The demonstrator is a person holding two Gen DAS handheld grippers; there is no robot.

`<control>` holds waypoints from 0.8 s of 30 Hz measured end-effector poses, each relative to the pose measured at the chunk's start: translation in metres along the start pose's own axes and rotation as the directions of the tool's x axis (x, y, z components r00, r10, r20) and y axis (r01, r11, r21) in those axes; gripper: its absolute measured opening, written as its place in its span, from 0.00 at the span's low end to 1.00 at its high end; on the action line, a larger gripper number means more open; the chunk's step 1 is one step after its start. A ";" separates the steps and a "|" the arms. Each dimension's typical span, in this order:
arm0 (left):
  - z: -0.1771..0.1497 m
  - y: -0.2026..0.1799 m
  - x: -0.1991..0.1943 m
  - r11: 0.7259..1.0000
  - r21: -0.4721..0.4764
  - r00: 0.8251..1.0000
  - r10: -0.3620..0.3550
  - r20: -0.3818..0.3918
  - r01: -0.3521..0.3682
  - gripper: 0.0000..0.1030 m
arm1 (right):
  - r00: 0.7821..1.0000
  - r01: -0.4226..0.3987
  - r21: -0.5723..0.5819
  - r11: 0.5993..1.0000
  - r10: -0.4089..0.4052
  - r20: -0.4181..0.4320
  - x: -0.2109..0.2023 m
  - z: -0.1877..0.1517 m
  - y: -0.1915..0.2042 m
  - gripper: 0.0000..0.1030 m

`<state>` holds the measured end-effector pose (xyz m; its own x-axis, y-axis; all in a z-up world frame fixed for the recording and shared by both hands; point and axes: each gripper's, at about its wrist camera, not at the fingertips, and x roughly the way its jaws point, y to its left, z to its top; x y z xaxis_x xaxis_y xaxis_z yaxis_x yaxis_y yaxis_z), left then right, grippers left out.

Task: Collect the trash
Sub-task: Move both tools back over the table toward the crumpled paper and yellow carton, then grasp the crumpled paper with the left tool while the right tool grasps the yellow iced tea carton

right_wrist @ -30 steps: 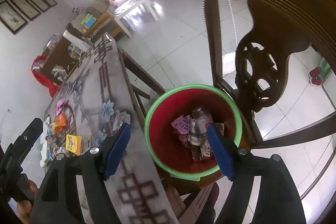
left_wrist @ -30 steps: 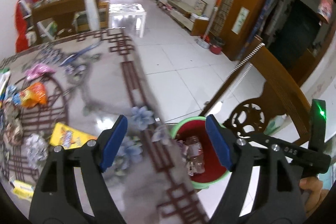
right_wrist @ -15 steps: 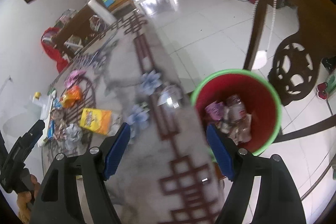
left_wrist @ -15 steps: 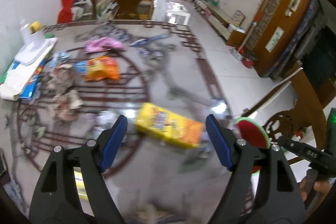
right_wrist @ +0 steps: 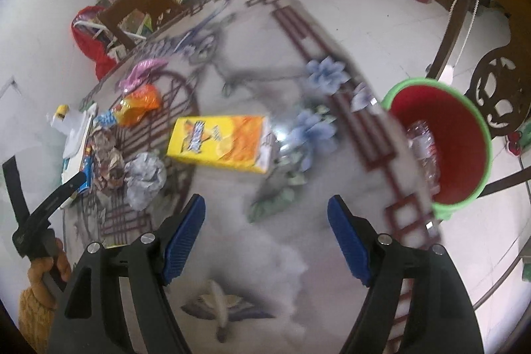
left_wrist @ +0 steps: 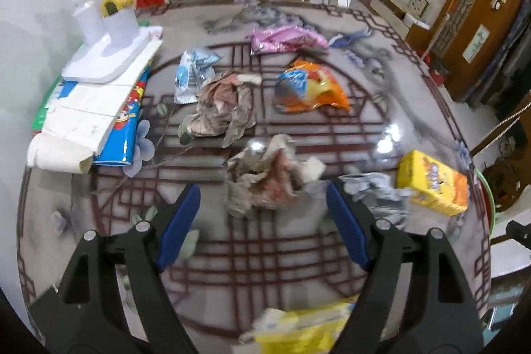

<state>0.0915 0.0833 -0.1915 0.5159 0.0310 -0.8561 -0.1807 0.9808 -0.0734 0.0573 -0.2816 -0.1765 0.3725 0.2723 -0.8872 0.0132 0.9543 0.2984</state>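
Both grippers empty, reaching for more trash.
Left gripper [left_wrist: 264, 214], jaws wide, needs to close on the crumpled paper [left_wrist: 268, 178]; right gripper [right_wrist: 265, 224] wide too.

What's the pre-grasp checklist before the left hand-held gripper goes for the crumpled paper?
1. Left hand-held gripper open and empty: ok, nothing between the blue pads.
2. Target lined up: ok, the crumpled paper wad lies on the table just ahead of the fingertips, roughly centred between them.
3. Neighbours clear of the closing path: cannot tell, the grey crumpled wrapper sits close to the right-hand finger.
4. Right hand-held gripper free: ok, open, nothing held.
5. Red bin ready: ok, upright past the table edge, with room left.
6. Image sharp enough to judge contact: not ok, both views are motion-blurred.
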 end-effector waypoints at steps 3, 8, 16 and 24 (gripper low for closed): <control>0.005 0.003 0.020 0.999 0.042 0.999 -0.024 -0.037 0.026 0.74 | 1.000 0.002 0.001 1.000 -0.002 -0.012 0.010 -0.004 0.019 0.72; 0.012 0.006 0.045 0.997 0.066 0.996 -0.040 -0.077 0.045 0.74 | 1.000 0.007 -0.040 0.999 -0.008 -0.021 0.016 -0.005 0.044 0.72; 0.016 0.005 0.068 0.994 0.050 0.989 -0.090 -0.118 0.096 0.73 | 0.997 0.031 -0.108 0.994 -0.038 -0.061 0.029 0.007 0.060 0.72; 0.009 -0.002 0.069 0.992 0.037 0.986 -0.115 -0.121 0.120 0.35 | 0.994 0.003 -0.160 0.987 -0.020 -0.105 0.044 0.024 0.067 0.72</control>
<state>0.1351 0.0851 -0.2453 0.4282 -0.1058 -0.8975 -0.0864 0.9838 -0.1572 0.0973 -0.2086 -0.1872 0.2726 0.2648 -0.9250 -0.1349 0.9624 0.2358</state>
